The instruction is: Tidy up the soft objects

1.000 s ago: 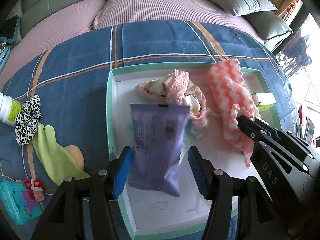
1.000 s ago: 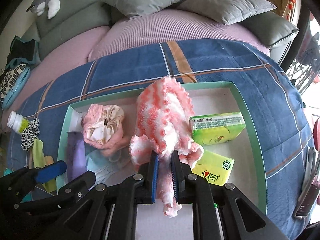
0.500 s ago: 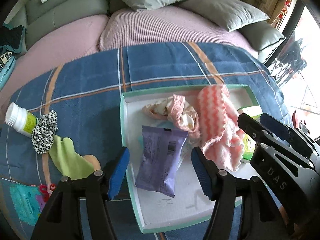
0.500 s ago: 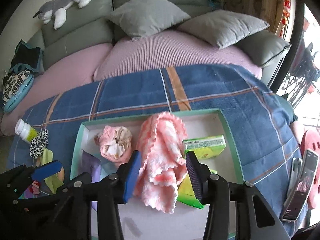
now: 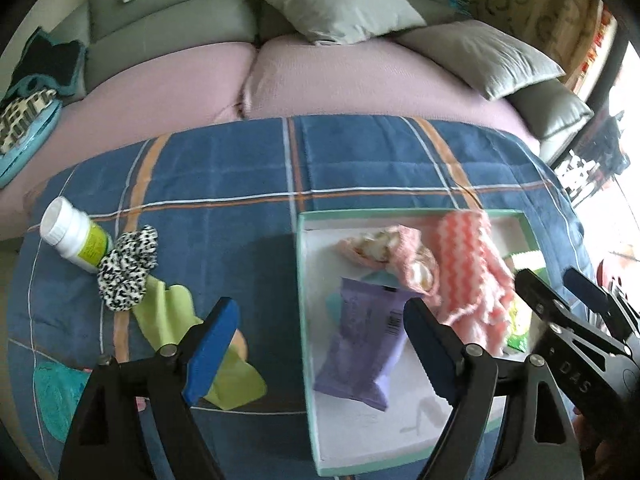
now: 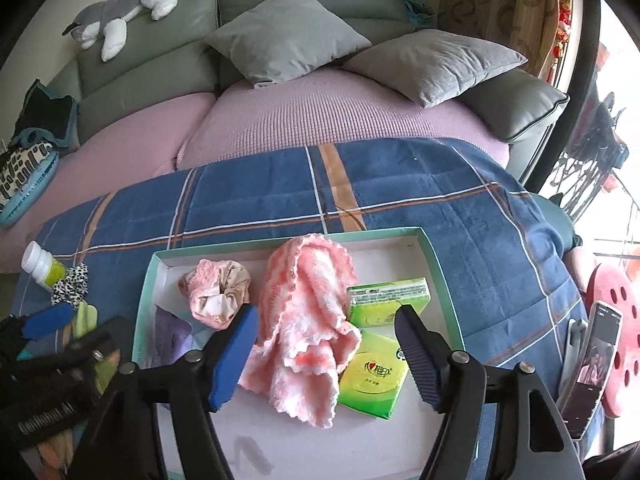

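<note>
Soft things already fill much of the green-rimmed tray (image 6: 440, 276) on the blue plaid blanket (image 6: 256, 200): a pink-and-white ruffled cloth (image 6: 304, 312) lies down its middle, a crumpled pink scrunchie-like bundle (image 6: 216, 288) sits at its far left, a purple soft pack (image 5: 364, 344) lies flat along its left side, and two green tissue packs (image 6: 386, 300) rest at the right, the near one partly under the cloth's edge. The right gripper (image 6: 326, 354) hangs over the cloth with its jaws opening and nothing pinched; the cloth lies loose on the tray floor below. The left gripper (image 5: 320, 350) hangs above the tray's left rim, its jaws also opening and empty, the purple pack resting in the tray beneath the right-hand finger. So both recent items look placed, by my reckoning. What is left sits out on the blanket to the left of the tray: a black-and-white scrunchie (image 5: 128, 270) touching a white bottle (image 5: 74, 240), a lime-green cloth (image 5: 180, 332) just near of it, and something teal (image 5: 56, 400) at the near left edge, too cropped to name. I would judge the job past halfway, with those left-side pieces to collect; the bottle is hard and probably stays out.
</note>
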